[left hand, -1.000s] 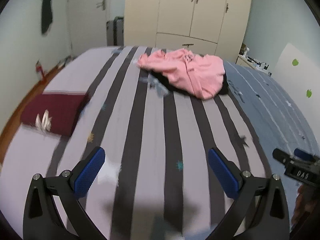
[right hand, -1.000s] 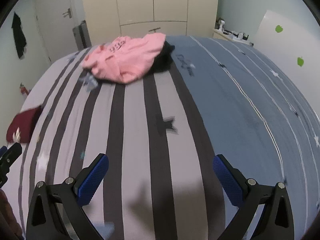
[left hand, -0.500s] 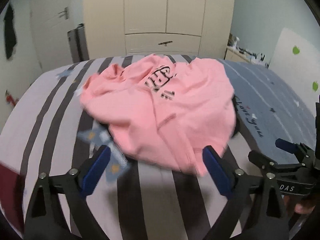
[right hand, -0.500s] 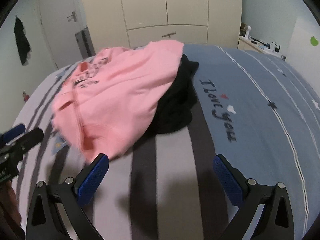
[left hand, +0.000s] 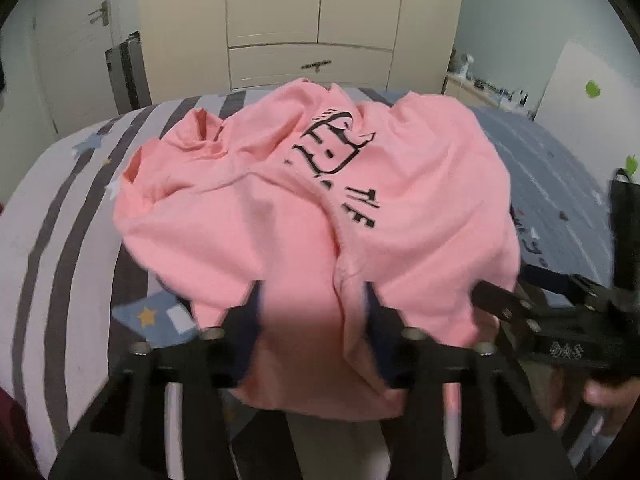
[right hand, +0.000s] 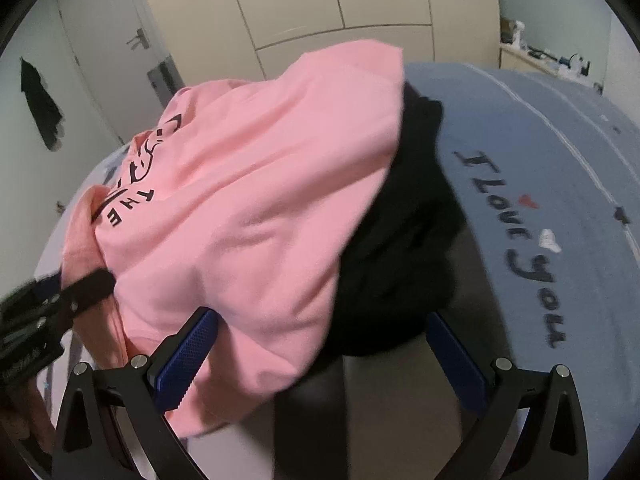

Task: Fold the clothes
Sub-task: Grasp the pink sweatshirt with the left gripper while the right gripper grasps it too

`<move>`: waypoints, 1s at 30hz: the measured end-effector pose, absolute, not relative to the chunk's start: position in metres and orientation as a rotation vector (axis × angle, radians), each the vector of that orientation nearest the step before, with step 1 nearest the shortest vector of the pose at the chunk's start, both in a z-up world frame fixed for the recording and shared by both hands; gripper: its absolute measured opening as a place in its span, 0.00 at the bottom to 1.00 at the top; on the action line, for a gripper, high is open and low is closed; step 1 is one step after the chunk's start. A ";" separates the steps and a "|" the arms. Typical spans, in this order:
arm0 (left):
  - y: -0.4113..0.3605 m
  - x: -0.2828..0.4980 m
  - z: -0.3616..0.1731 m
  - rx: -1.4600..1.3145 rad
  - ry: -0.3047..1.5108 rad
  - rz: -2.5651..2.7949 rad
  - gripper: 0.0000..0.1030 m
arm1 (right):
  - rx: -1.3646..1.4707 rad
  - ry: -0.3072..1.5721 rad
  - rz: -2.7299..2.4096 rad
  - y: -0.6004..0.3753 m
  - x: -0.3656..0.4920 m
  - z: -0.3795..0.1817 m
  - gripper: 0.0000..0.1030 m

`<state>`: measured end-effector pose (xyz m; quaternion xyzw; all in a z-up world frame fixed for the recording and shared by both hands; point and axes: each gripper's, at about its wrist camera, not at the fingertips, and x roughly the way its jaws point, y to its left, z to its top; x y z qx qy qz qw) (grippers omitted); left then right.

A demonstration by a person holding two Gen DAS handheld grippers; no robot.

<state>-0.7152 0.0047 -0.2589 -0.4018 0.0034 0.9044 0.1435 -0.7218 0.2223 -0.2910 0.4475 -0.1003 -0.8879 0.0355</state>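
A crumpled pink sweatshirt (left hand: 280,208) with black lettering lies on the bed, on top of a black garment (right hand: 400,240). My left gripper (left hand: 314,296) is at the sweatshirt's near edge. Its jaws are closing, and a bunched fold of pink cloth fills the gap between the blurred fingers. My right gripper (right hand: 320,320) stands wide open just short of the pile, its blue pads (right hand: 184,356) on either side of the pink sweatshirt's (right hand: 248,208) near hem and the black cloth. Each gripper shows at the edge of the other's view: the right gripper (left hand: 560,320) and the left gripper (right hand: 60,292).
The bed cover is grey-striped (left hand: 60,240) on the left and blue with "I Love You" lettering (right hand: 540,160) on the right. A cream wardrobe (left hand: 312,20), a dark suitcase (left hand: 128,72) and a cluttered side table (left hand: 480,88) stand beyond the bed. A hand (left hand: 600,396) holds the right gripper.
Both grippers travelled forward across the bed to the clothes pile. The left jaws went from wide open to narrowed around pink cloth. The right jaws stayed open.
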 end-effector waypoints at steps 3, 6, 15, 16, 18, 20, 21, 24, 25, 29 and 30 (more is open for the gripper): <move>-0.023 -0.691 -0.263 -1.153 -0.061 2.633 0.09 | 1.355 -0.331 -2.699 0.221 -0.720 -0.294 0.68; -0.045 -0.658 -0.271 -1.156 -0.086 2.655 0.08 | 1.320 -0.415 -2.679 0.229 -0.703 -0.290 0.32; -0.071 -0.531 -0.255 -1.029 -0.321 2.652 0.08 | 1.299 -0.489 -2.629 0.242 -0.620 -0.296 0.00; -0.073 -0.522 -0.251 -1.031 -0.356 2.653 0.08 | 1.321 -0.498 -2.604 0.238 -0.616 -0.298 0.00; -0.079 -0.501 -0.240 -1.034 -0.402 2.654 0.08 | 1.353 -0.501 -2.539 0.227 -0.616 -0.302 0.01; -0.087 -0.483 -0.231 -1.044 -0.438 2.657 0.08 | 1.336 -0.526 -2.501 0.219 -0.610 -0.297 0.13; -0.092 -0.472 -0.228 -1.059 -0.461 2.660 0.08 | 1.349 -0.545 -2.468 0.214 -0.605 -0.295 0.21; -0.108 -0.445 -0.227 -1.108 -0.532 2.667 0.08 | 1.356 -0.610 -2.393 0.200 -0.582 -0.286 0.65; -0.113 -0.438 -0.227 -1.124 -0.558 2.665 0.08 | 1.342 -0.622 -2.374 0.197 -0.572 -0.285 0.67; -0.128 -0.428 -0.227 -1.161 -0.656 2.647 0.08 | 1.348 -0.528 -2.350 0.171 -0.534 -0.288 0.75; -0.129 -0.428 -0.225 -1.154 -0.662 2.645 0.08 | 1.349 -0.461 -2.337 0.159 -0.526 -0.292 0.75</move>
